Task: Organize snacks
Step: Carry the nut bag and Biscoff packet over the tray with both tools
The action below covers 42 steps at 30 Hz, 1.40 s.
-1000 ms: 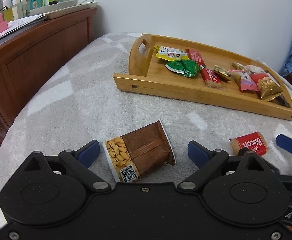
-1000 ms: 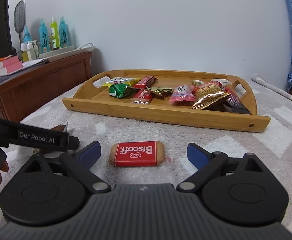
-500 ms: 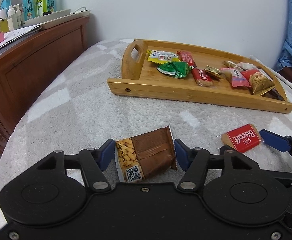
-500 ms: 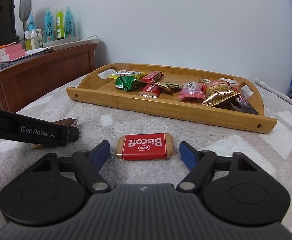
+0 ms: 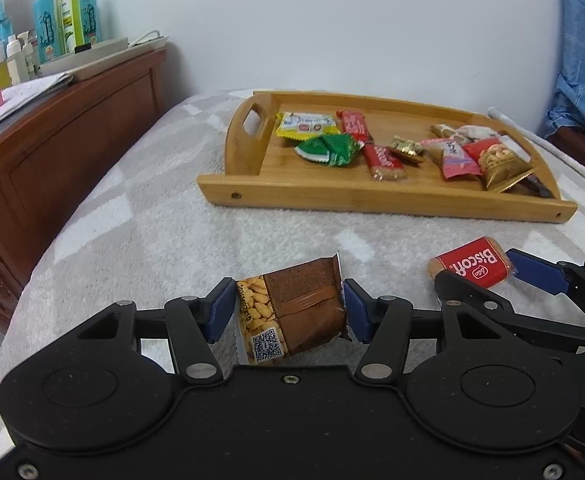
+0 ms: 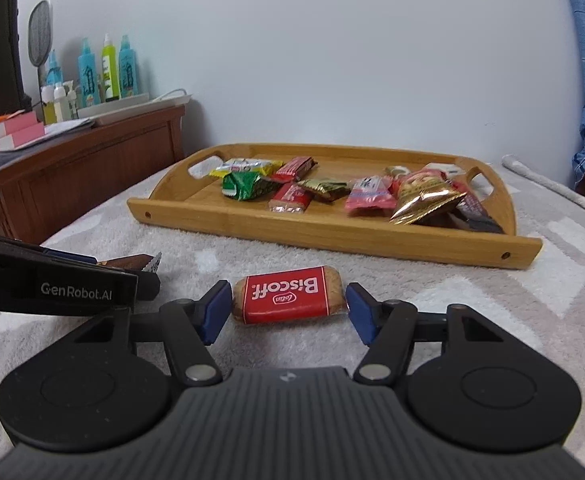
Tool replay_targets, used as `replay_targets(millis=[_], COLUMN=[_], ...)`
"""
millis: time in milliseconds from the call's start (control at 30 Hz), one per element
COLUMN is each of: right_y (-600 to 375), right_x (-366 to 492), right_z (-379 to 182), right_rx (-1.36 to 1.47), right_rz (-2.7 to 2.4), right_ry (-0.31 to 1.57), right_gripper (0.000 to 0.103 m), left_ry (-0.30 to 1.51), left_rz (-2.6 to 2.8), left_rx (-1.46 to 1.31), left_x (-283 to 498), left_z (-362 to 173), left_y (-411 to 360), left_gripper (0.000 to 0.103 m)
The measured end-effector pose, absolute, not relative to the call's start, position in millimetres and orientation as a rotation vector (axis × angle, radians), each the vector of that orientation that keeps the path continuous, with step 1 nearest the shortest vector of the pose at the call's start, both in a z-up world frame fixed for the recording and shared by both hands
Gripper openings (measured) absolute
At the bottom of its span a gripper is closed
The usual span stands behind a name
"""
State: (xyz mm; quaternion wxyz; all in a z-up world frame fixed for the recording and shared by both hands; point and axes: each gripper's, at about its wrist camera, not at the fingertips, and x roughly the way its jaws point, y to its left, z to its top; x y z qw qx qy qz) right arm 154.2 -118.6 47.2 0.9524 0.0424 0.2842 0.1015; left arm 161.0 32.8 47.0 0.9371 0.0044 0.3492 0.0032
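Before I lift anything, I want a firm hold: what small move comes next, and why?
Probably finish closing both. The left hand-held gripper brackets the peanut packet and the right hand-held gripper brackets the Biscoff biscuit; both jaws are closing, both snacks lie on the blanket.

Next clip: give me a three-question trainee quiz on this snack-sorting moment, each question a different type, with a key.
1. True or false: the Biscoff biscuit already lies in the wooden tray.
2. Which snack sits between the left gripper's fingers? A. green packet B. brown peanut packet C. pink packet
3. Fill in: both loose snacks lie on the grey ____.

Key:
1. False; it lies on the blanket, between the fingers of the right gripper, whose jaws are closing.
2. B; the brown peanut packet, as those jaws close.
3. blanket
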Motion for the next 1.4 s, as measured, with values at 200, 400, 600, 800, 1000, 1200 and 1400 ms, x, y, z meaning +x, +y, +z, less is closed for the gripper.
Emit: replay_targets(millis=[200, 400, 600, 800, 1000, 1200, 1400], right_y=[-127, -136, -146, -154, -160, -174, -195], right_x=[155, 157, 162, 171, 187, 211, 242], right_z=[54, 59, 65, 72, 81, 94, 100], right_rx=[0.117, 0.144, 0.16, 0.155, 0.133, 0.166, 0.177], right_rz=[0.182, 0.148, 0.124, 0.108, 0.115, 0.121, 0.094], right_ry=[0.565, 0.561, 0.545, 0.523, 0.494, 0.47, 0.459], right_gripper=[0.065, 0.065, 0.065, 0.065, 0.065, 0.065, 0.065], left_ry=[0.694, 0.689, 0.684, 0.666, 0.645, 0.621, 0.595], left_rz=[-0.002, -0.008, -0.017, -0.026, -0.034, -0.037, -0.044], left_rx=[0.025, 0.037, 0.034, 0.036, 0.028, 0.02, 0.006], left_x=[165, 172, 181, 193, 210, 233, 261], left_z=[61, 70, 77, 87, 97, 108, 121], left_y=[26, 20, 16, 14, 10, 9, 8], left_gripper=[0.055, 0.055, 0.055, 0.055, 0.055, 0.055, 0.055])
